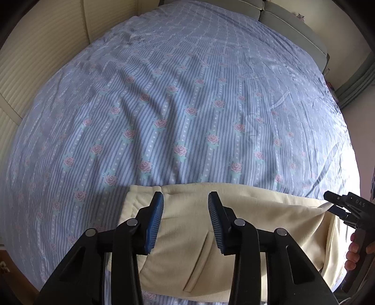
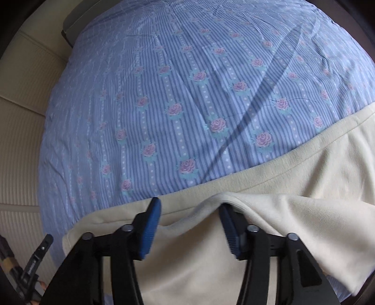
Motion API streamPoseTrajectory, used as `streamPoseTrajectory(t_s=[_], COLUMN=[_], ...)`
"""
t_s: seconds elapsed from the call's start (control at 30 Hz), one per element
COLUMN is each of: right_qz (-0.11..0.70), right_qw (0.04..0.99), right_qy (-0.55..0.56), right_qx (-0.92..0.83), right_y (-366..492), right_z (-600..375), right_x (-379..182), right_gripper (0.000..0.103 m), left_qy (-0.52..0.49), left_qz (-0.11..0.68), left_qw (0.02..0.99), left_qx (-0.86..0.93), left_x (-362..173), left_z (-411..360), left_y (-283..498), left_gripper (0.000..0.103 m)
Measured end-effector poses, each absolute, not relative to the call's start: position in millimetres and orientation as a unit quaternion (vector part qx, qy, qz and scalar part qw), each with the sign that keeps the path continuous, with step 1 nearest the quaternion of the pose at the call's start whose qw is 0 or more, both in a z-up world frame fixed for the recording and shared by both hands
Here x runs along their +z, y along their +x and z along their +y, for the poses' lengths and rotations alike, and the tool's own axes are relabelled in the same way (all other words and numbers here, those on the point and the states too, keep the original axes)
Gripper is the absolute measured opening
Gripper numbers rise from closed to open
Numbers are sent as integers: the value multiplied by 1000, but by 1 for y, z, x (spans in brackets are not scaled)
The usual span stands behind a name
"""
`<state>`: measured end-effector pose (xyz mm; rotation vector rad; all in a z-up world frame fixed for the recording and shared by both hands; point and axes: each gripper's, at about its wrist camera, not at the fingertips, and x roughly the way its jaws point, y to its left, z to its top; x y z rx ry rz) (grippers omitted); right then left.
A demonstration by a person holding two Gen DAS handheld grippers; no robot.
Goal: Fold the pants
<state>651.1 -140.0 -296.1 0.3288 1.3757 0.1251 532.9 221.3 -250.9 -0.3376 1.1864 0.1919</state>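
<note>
While both grippers hover parted and empty, the cream pants (image 1: 187, 234) lie beneath the left gripper (image 1: 185, 199); a fold drapes the right gripper's (image 2: 189, 206) right finger.

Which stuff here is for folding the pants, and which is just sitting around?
For the job:
- cream pants, lying on the bed
- left gripper, open above them
- right gripper, open, a fold draped over one finger

Just there:
- blue striped flowery bedsheet
- ribbed cream panel beside the bed
- pillows at the far end

Cream pants (image 1: 187, 237) lie flat at the lower middle of the frame on the bed, one fabric layer folded over at the right.
</note>
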Motion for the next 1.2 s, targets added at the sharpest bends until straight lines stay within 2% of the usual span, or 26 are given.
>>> streamPoseTrajectory(t_s=[0.07,0.2,0.37,0.67,0.8,0.93,1.2], right_qz=[628,606,563,497,483,476,469], right_qw=[761,774,805,841,843,836,816], right_qy=[151,157,158,213,235,264,313], right_qx=[64,96,98,14,-31,-69,-128], right_y=[644,612,556,434,388,346,292], right_z=[-136,-133,-149,-215,-254,-304,-420], right_x=[-283,-250,-193,-127,-119,-121,-155], right_gripper=[66,67,67,67,67,67,67], left_qy=[-152,-120,-74,-24,-9,-21,-24], left_qz=[553,538,506,458,454,467,493], left_qw=[816,834,857,866,857,840,819], left_qx=[70,15,-70,-200,-244,-277,-292], left_x=[-243,-216,-175,-122,-115,-116,-143], left_z=[213,188,151,80,35,-16,-137], left_y=[527,511,478,423,404,387,375], left_gripper=[46,55,57,71,76,76,76])
